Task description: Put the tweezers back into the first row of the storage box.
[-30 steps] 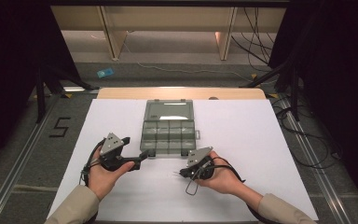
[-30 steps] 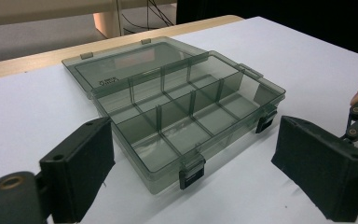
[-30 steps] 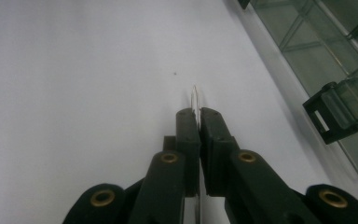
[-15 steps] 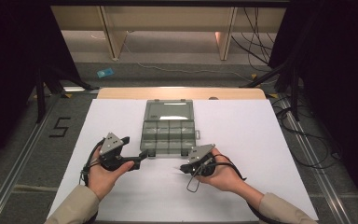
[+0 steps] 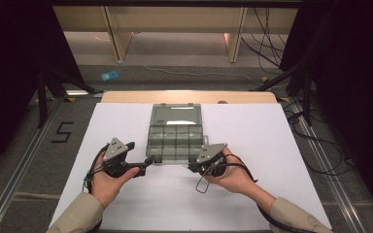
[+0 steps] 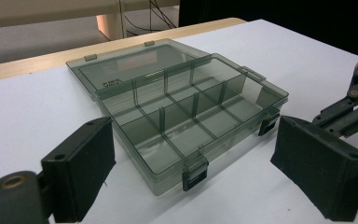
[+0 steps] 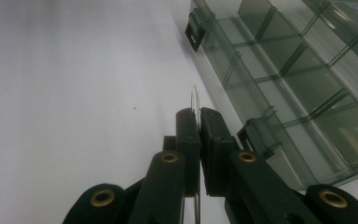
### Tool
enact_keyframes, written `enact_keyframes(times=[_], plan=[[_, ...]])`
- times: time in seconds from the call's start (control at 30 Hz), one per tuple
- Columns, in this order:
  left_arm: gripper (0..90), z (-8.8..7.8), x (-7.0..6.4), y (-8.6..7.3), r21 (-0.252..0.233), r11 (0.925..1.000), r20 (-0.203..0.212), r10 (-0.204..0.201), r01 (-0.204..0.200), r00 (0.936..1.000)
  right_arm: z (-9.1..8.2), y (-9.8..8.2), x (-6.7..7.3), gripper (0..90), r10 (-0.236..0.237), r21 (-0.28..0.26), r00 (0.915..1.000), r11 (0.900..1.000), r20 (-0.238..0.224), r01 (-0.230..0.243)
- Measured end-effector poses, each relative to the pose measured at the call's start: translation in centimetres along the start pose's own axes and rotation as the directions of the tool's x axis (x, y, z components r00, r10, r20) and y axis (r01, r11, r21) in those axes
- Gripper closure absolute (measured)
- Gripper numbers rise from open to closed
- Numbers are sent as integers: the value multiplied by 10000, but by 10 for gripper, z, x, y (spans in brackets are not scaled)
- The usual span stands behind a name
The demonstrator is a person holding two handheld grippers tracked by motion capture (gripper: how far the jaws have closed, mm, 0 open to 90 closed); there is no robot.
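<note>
My right hand-held gripper (image 7: 196, 119) is pinched shut on a thin wire clip (image 7: 195, 100) just beside the open compartment box (image 5: 175, 133) on the desk (image 5: 272, 141), my left hand-held gripper (image 6: 191, 161) gapes empty, so next I judge carrying the clip over a compartment.

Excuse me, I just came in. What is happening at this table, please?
A person sits at a white table with a claw in each hand. An open grey plastic organizer box with empty compartments lies in front of them, its lid folded back. The right claw is shut on a thin wire paper clip, right beside the box's near edge. The left claw is open, holding nothing, and points at the box's front corner.
</note>
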State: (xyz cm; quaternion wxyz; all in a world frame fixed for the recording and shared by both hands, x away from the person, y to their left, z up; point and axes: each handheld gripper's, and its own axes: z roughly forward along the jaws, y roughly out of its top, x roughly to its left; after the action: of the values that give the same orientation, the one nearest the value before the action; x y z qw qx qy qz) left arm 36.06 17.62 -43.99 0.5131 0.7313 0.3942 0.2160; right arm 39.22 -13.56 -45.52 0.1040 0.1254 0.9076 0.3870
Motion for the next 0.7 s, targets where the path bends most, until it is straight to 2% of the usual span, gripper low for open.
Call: enact_keyframes(times=[0.33, 0.7], plan=[[123, 0, 0, 0, 13, 10000, -21, -2, 2, 10000, -5, 5, -11, 875, 131, -379, 9991, 9992, 397, -116], [124, 0, 1, 0, -16, 10000, -21, -31, 31, 10000, -8, 10, -22, 876, 261, -633, 9979, 9977, 600, -223]])
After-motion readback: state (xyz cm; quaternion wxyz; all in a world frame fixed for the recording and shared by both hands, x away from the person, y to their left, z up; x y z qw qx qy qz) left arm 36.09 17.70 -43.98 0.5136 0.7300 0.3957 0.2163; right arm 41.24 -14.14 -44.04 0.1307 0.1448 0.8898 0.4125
